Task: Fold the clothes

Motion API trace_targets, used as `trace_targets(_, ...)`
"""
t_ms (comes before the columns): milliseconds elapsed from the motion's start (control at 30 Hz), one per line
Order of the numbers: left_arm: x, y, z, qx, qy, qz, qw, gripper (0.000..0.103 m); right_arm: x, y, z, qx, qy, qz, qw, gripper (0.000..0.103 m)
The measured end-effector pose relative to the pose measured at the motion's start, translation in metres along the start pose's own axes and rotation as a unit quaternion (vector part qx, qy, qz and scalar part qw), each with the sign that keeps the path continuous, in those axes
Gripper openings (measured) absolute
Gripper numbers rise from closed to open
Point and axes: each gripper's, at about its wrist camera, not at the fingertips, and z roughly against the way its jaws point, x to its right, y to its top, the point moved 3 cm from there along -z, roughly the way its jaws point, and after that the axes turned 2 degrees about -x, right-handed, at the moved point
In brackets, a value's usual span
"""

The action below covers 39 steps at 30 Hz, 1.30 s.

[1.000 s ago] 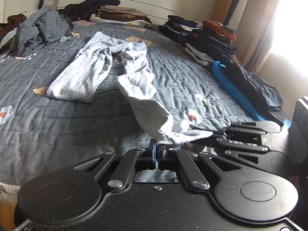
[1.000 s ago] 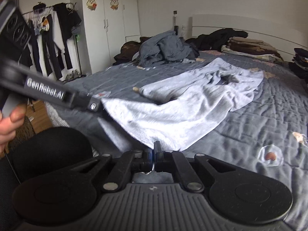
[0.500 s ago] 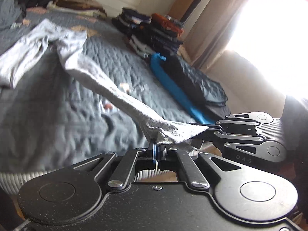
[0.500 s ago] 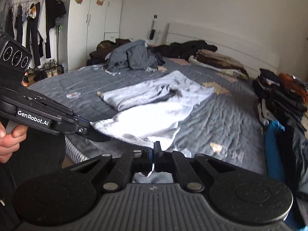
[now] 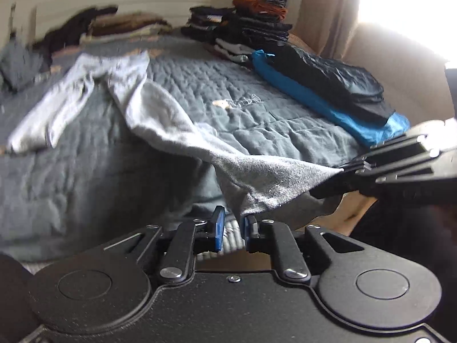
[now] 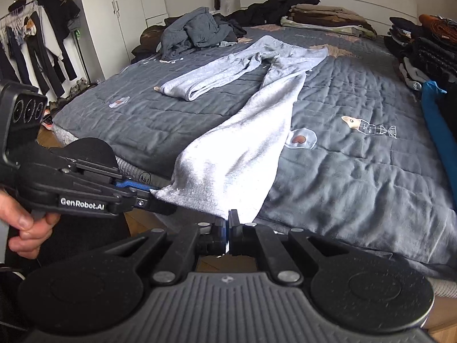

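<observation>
Now, left gripper (image 5: 230, 226): your jaws are parting, cuff no longer pinched between the blue pads.
Right gripper (image 6: 228, 223): you keep it clenched on the hem corner.
Light grey cotton sweatpants (image 6: 251, 131): 1 leg stretched over the near edge of the dark grey quilted bed (image 6: 357, 154), the other lying across the quilt's middle.

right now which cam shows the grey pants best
The right wrist view: the grey pants show whole and sharp, one leg folded on the bed, the other stretched to the bed's edge. The left wrist view shows them blurred, waist far off, with only the near cuff sharp.
</observation>
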Motion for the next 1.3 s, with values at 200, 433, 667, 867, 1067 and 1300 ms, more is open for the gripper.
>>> trace_targets(200,0.033,-0.003,-0.003,0.034,0.033,-0.067,0.9967,0.042,0.013,-0.002,0.007,0.015,0.008,-0.053,0.998,0.001)
trace_targets(433,0.013,0.002,0.013,0.068,0.013,0.003,0.9976,0.004,0.027,-0.005,0.010,0.028,-0.002,-0.089,0.996,0.001)
trace_targets(667,0.010,-0.016,0.014,0.010,-0.050,0.044,0.9977,0.002,0.023,-0.013,-0.001,0.002,0.015,-0.089,0.996,0.001)
trace_targets(867,0.018,-0.011,0.017,0.029,-0.104,0.062,0.9922,0.002,0.026,-0.014,0.024,0.034,0.019,-0.107,0.994,0.001)
trace_targets(1067,0.017,-0.019,-0.004,-0.003,-0.080,0.060,0.9950,0.002,0.030,-0.015,0.028,0.034,-0.017,-0.084,0.996,0.001)
trace_targets(1300,0.012,-0.022,-0.006,-0.016,-0.083,0.053,0.9950,0.003,0.019,-0.027,0.000,-0.014,-0.006,-0.062,0.998,0.000)
